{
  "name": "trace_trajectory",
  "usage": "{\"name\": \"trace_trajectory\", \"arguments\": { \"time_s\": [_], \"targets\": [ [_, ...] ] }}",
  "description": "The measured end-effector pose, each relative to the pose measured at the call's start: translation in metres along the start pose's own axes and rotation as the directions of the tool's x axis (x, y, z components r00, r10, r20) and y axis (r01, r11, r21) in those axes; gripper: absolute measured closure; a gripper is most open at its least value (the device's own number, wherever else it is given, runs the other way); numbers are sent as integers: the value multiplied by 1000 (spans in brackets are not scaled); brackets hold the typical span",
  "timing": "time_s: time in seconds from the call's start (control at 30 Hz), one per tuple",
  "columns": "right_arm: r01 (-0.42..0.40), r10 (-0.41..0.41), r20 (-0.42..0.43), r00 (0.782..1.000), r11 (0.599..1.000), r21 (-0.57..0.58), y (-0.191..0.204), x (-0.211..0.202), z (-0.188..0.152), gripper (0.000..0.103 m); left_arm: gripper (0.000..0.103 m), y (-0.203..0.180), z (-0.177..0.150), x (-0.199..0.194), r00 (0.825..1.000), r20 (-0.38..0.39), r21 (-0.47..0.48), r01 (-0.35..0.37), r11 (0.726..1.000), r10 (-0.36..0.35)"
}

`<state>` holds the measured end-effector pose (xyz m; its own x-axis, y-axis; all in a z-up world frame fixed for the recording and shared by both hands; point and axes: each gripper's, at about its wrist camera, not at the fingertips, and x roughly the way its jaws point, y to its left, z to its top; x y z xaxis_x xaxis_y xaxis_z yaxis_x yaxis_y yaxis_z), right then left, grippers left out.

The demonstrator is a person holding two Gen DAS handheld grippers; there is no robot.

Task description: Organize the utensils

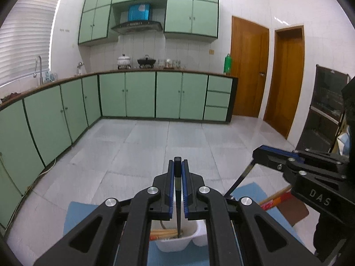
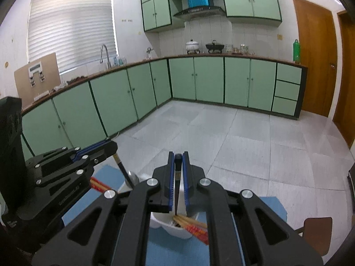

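Left gripper, right gripper: chopsticks over holder rim.

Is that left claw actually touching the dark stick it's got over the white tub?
Touching. In the left wrist view, the left gripper has its jaws shut against both sides of the dark stick, whose lower end reaches into the white tub.
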<state>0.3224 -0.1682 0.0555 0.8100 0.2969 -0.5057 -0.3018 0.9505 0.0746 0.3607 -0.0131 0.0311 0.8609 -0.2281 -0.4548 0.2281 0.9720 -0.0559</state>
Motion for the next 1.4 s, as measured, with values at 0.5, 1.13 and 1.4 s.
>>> {"name": "trace_trajectory", "arguments": {
  "time_s": [0.5, 1.13, 1.4],
  "targets": [
    [40, -48, 106, 993, 996, 77, -20, -98, -39, 46, 47, -8, -28, -76, 999, 40, -8, 5, 1000, -5],
    [66, -70, 49, 996, 994, 88, 17, -177, -148, 7, 21, -19, -123, -171, 999, -37, -84, -40, 996, 37],
    [52, -54, 47, 997, 997, 59, 40, -196, -153, 7, 19, -25, -128, -205, 998, -26, -66, -64, 996, 62]
  ]
}}
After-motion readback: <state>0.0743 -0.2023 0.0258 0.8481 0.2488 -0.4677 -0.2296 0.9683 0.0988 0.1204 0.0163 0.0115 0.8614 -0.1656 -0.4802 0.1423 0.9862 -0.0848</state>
